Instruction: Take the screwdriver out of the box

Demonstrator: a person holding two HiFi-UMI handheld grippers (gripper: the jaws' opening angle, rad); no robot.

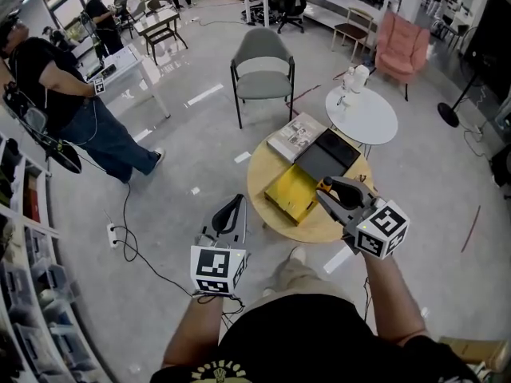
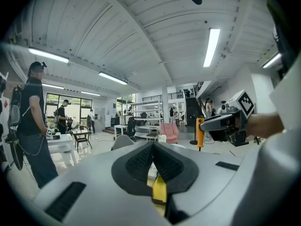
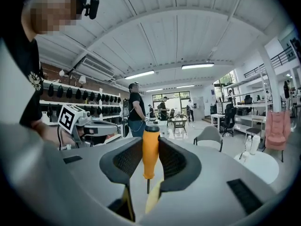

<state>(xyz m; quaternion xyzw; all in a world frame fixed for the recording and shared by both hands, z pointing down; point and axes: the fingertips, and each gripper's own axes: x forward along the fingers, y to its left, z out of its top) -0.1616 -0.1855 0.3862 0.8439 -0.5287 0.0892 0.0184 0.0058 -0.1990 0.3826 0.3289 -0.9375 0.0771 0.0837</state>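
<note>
Screwdriver [image 3: 150, 149] — right tongs [image 3: 150, 142], clear of box [image 1: 291, 194]

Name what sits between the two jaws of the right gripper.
The orange-handled screwdriver sits there, upright with its shaft pointing down, clamped by the right gripper. The right gripper view shows it.

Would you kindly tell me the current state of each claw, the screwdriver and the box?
Left claw: shut, empty.
Right claw: shut on the screwdriver.
Screwdriver: held in the air, upright, tip down.
Yellow box: on the round table, appears open.
</note>
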